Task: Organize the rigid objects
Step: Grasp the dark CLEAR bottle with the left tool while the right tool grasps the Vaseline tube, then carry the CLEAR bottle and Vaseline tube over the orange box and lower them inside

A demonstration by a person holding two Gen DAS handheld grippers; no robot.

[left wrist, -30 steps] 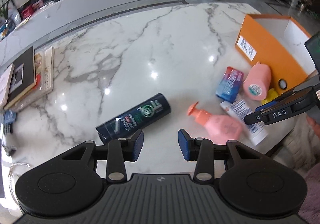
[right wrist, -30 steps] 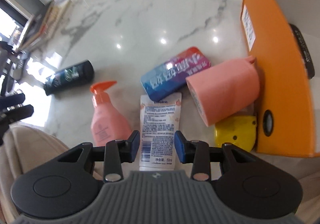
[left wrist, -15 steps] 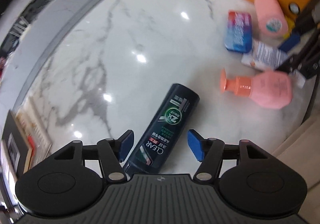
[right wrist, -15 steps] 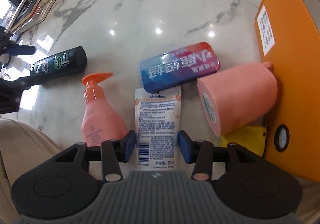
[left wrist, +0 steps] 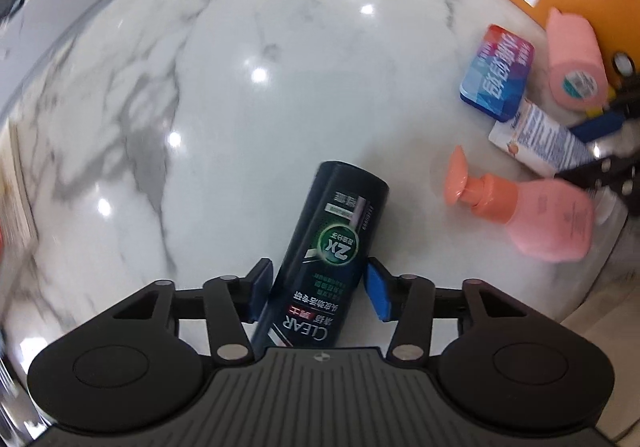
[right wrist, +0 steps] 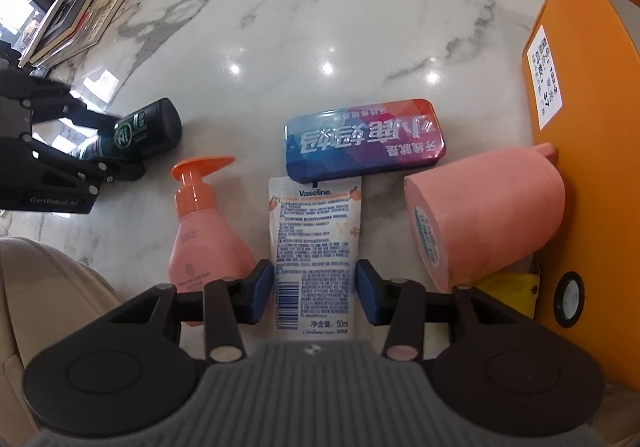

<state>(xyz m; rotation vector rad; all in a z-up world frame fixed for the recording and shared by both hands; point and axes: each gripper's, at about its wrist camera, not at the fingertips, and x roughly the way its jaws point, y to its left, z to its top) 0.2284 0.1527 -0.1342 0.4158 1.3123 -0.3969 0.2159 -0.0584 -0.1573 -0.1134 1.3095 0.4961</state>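
Toiletries lie scattered on a white marble worktop (right wrist: 360, 19), waiting to be sorted, most likely into the orange box (right wrist: 592, 175) along the right edge of the right wrist view.

In the left wrist view, a dark shampoo bottle (left wrist: 336, 247) lies on its side at lower centre, its far end pointing toward the top of the frame. The left gripper (left wrist: 318, 289) straddles it, jaws closing, with the blue pads (left wrist: 378, 293) at the bottle's flanks; whether they press on it yet is hard to tell.

In the right wrist view, a white lotion tube (right wrist: 314, 255) lies flat at lower centre, between the jaws of the right gripper (right wrist: 314, 293). Those jaws are narrowing too, with a thin gap visible on each side of the tube. Left of the tube lies a pink pump bottle (right wrist: 204, 231); above it, a blue and red tin (right wrist: 364, 139); to the right, a pink cup (right wrist: 492, 223) on its side touching the orange box, with a yellow item (right wrist: 508, 287) beneath it.

The step in hand appears to be a double pickup. Next, each pair of jaws needs to finish closing firmly, then lift straight up before carrying toward the box. The round bottle could roll or slip if squeezed off centre.
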